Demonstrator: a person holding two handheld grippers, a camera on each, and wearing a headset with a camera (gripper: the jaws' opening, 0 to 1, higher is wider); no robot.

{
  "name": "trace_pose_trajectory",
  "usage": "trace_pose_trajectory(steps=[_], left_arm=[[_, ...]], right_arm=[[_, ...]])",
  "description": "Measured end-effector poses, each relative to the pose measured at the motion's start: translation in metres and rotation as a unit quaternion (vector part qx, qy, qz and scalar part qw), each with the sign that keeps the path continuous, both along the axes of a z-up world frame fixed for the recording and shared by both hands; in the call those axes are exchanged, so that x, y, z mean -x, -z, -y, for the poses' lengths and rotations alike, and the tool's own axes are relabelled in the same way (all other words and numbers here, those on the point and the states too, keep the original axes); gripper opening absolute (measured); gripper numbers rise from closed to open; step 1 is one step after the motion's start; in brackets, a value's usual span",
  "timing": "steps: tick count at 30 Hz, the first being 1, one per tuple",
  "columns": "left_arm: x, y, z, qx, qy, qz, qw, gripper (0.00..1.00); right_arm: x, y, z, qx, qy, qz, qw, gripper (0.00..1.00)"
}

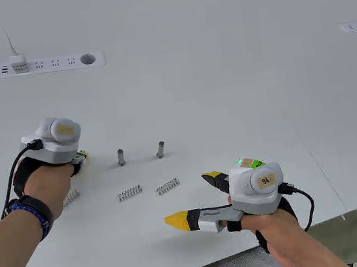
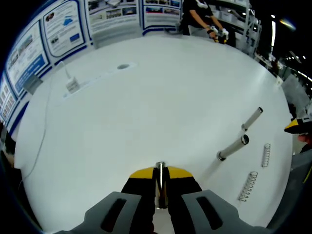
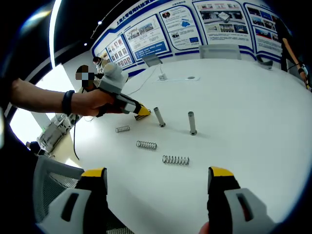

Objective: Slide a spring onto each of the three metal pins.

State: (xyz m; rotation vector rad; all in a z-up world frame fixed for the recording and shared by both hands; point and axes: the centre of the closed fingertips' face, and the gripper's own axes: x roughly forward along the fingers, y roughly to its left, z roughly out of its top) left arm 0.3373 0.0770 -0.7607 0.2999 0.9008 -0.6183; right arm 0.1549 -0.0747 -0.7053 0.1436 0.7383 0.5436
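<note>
My left gripper point(image 3: 142, 112) is clenched on one metal pin point(image 2: 159, 187) at centre left of the head view, I judge to steady it so a spring can go over its free end. A second pin point(image 1: 121, 157) and a third pin point(image 1: 160, 149) stand upright just to its right. My right gripper point(image 1: 194, 198) is spread wide at lower centre, carrying nothing and facing the three springs point(image 1: 130, 193), which lie in a row below the pins. The table point(image 1: 225, 88) is plain white, with a power strip point(image 1: 46, 64) at upper left and posters point(image 3: 195, 24) along the wall

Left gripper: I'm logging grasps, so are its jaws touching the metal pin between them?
Touching. The left gripper view shows the left gripper shut on the metal pin, both jaws against its sides.
</note>
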Motion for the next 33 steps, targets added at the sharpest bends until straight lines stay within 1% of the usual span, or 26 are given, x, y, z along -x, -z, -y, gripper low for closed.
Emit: trace_pose_trajectory(steps=[5, 12, 26, 33], left_arm=[[0.002, -0.003, -0.004, 0.020, -0.016, -0.001, 0.9997, 0.07], [0.002, -0.009, -0.008, 0.034, -0.025, 0.003, 0.9991, 0.07], [0.003, -0.019, -0.015, 0.056, -0.041, 0.009, 0.9976, 0.07], [0.006, -0.025, -0.019, 0.063, -0.046, 0.018, 0.9968, 0.07]], right_arm=[[-0.001, 0.000, 0.000, 0.000, 0.000, 0.001, 1.0000, 0.86], [-0.001, 0.000, 0.000, -0.001, 0.002, 0.001, 1.0000, 0.86], [-0.002, -0.001, 0.005, -0.001, 0.010, 0.003, 0.9999, 0.86], [-0.003, -0.002, 0.007, -0.002, 0.013, 0.005, 0.9999, 0.86]])
